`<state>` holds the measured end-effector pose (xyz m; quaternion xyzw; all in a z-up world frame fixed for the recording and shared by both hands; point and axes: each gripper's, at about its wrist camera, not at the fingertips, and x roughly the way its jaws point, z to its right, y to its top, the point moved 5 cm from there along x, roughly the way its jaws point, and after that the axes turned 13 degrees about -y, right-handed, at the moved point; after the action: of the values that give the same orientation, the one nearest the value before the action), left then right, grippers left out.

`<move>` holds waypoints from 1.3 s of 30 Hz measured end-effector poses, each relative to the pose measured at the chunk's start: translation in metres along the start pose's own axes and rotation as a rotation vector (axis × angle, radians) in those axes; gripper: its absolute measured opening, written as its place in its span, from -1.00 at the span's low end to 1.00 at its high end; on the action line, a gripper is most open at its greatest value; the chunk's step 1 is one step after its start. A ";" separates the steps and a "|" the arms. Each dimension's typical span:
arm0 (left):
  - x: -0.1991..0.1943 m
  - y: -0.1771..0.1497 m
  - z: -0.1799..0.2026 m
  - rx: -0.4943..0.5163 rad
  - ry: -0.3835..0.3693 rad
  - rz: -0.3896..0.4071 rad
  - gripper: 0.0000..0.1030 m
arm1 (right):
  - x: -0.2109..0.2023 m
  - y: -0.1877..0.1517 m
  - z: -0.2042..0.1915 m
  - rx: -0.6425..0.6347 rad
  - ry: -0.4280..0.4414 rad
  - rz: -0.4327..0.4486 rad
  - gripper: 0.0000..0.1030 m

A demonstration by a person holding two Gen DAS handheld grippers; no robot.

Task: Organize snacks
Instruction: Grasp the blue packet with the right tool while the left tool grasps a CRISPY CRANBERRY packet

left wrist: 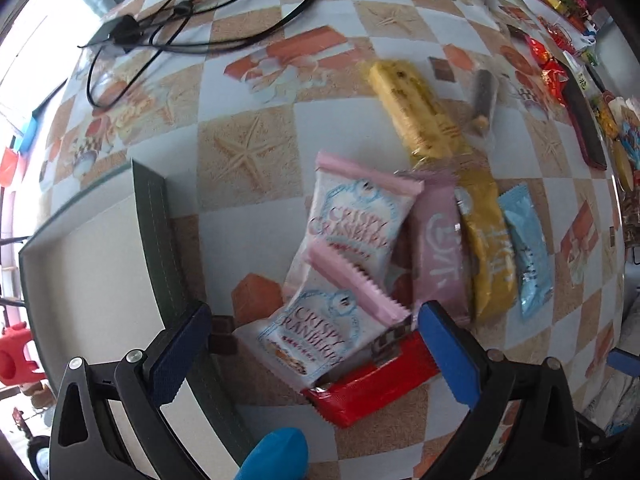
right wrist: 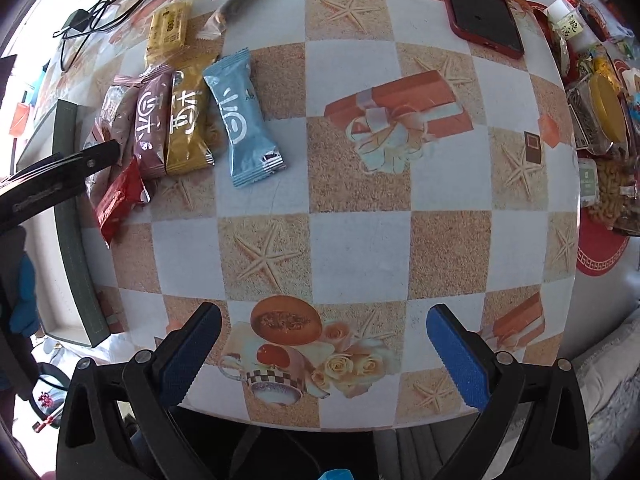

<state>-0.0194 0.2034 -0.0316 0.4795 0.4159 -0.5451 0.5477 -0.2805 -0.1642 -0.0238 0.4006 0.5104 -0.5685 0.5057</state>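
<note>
My left gripper [left wrist: 316, 344] is open, its jaws wide around the near cranberry pack [left wrist: 316, 332] and the red pack [left wrist: 372, 388], just above them. A second pink-and-white cranberry pack [left wrist: 356, 220] lies behind. Beside it lie a mauve pack [left wrist: 440, 252], a gold pack [left wrist: 486, 252] and a light blue pack [left wrist: 528, 248]. A yellow bar [left wrist: 416, 112] lies farther back. The right wrist view shows the same row: mauve [right wrist: 150, 128], gold [right wrist: 188, 120], blue [right wrist: 240, 116], red [right wrist: 118, 200]. My right gripper [right wrist: 324, 356] is open and empty over the table's near edge.
A green-rimmed box [left wrist: 156, 236] with a pale inside sits left of the snacks; it also shows in the right wrist view [right wrist: 72, 216]. Black cables [left wrist: 192, 20] lie at the back. A red-cased phone [right wrist: 480, 4] and several other snacks [right wrist: 600, 120] lie at the right.
</note>
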 end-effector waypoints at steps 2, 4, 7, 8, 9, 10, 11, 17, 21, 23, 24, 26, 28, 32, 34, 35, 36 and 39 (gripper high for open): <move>0.000 -0.004 -0.013 0.022 0.017 0.014 1.00 | -0.004 0.000 -0.003 -0.005 0.003 0.010 1.00; 0.001 -0.009 -0.023 0.055 0.052 0.007 1.00 | -0.001 0.001 -0.018 -0.010 0.000 0.019 1.00; 0.000 -0.014 -0.029 0.079 0.050 -0.006 1.00 | -0.002 0.011 -0.024 -0.012 -0.001 0.022 1.00; -0.001 -0.015 -0.028 0.084 0.050 -0.006 1.00 | -0.001 0.014 -0.030 -0.012 -0.003 0.021 1.00; -0.001 -0.016 -0.029 0.088 0.056 -0.008 1.00 | -0.002 0.022 -0.032 -0.011 -0.005 0.023 1.00; 0.000 -0.017 -0.030 0.090 0.064 -0.013 1.00 | -0.001 0.030 -0.035 -0.011 -0.007 0.028 1.00; 0.002 -0.017 -0.030 0.093 0.071 -0.016 1.00 | -0.002 0.037 -0.036 -0.011 -0.009 0.032 1.00; 0.013 -0.032 -0.010 0.093 0.091 -0.017 1.00 | -0.008 0.100 -0.043 0.008 -0.024 0.050 1.00; 0.015 -0.023 -0.015 0.088 0.071 -0.027 1.00 | -0.006 0.140 -0.049 0.005 -0.056 0.050 1.00; 0.015 -0.026 -0.018 0.088 0.062 -0.032 1.00 | -0.004 0.159 -0.053 0.006 -0.064 0.041 1.00; 0.014 -0.027 -0.019 0.084 0.058 -0.034 1.00 | -0.004 0.168 -0.054 0.008 -0.065 0.038 1.00; 0.015 -0.029 -0.018 0.054 0.048 -0.032 1.00 | -0.004 0.182 -0.057 0.015 -0.038 0.042 1.00; 0.020 -0.024 -0.023 0.035 0.041 -0.019 1.00 | -0.004 0.199 -0.064 -0.004 -0.063 0.035 1.00; 0.013 -0.023 -0.019 0.075 0.045 0.015 1.00 | -0.011 0.223 -0.075 -0.022 -0.065 0.041 1.00; 0.014 -0.023 -0.017 0.056 0.000 -0.001 1.00 | -0.013 0.228 -0.076 -0.032 -0.068 0.049 1.00; 0.015 -0.023 -0.018 0.034 -0.021 -0.016 1.00 | -0.014 0.231 -0.076 -0.032 -0.068 0.053 1.00; 0.015 -0.024 -0.018 0.037 -0.016 -0.027 1.00 | -0.014 0.233 -0.076 -0.029 -0.069 0.055 1.00; 0.015 -0.024 -0.012 0.056 -0.002 -0.064 1.00 | -0.014 0.231 -0.074 -0.031 -0.071 0.046 1.00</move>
<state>-0.0419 0.2135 -0.0508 0.4804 0.4150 -0.5742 0.5170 -0.0549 -0.0819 -0.0621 0.3837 0.4917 -0.5627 0.5426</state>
